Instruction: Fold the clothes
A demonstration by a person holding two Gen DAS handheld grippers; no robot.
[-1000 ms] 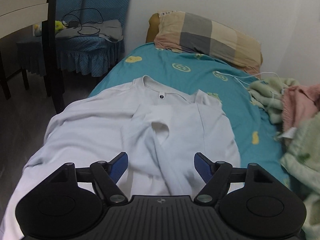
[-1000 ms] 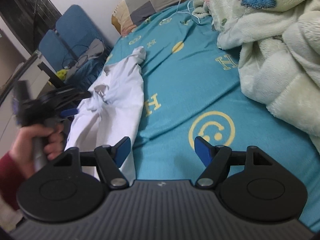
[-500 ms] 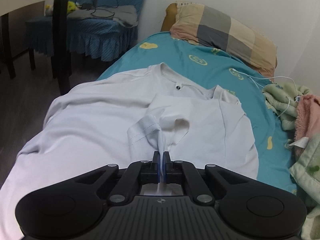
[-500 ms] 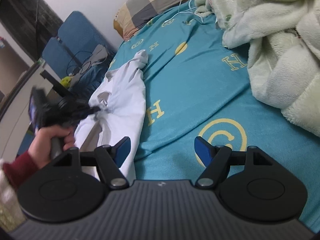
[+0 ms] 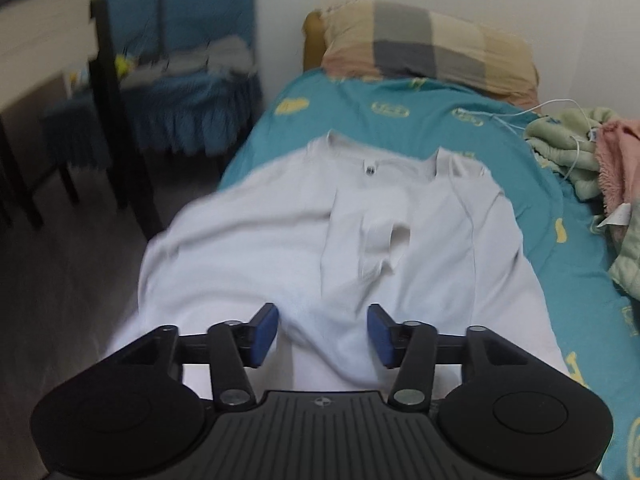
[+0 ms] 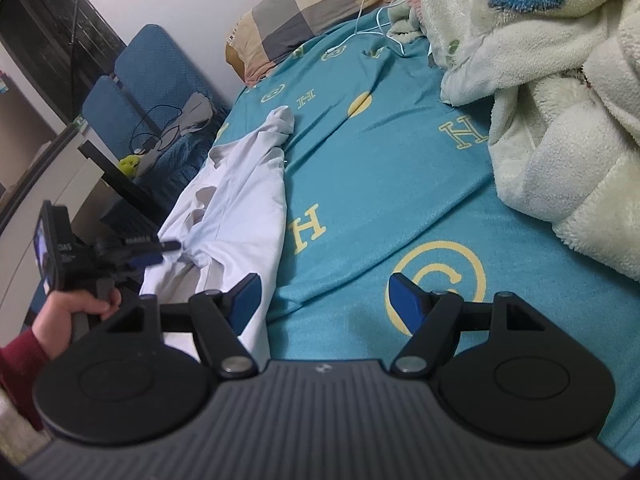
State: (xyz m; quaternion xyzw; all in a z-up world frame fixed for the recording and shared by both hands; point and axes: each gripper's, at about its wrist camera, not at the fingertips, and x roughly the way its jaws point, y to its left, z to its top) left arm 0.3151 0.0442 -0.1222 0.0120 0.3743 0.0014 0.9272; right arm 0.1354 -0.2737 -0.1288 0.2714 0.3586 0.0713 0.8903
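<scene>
Blue-padded fingers [image 5: 264,334] of left gripper [image 5: 323,334] opening, gripping nothing, over pale white cotton shirt [image 5: 400,248] spread flat on teal patterned bedsheet [image 6: 380,168]; right gripper [image 6: 324,300] wide apart, empty, above sheet beside shirt.

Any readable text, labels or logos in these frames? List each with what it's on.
"H": printed repeatedly in yellow on the teal bedsheet.
"C": inside a yellow ring on the same sheet.
Small white lettering on the left gripper: too blurred to read.
White tag on the checked pillow: too small to read.
White shirt: no print visible.
</scene>
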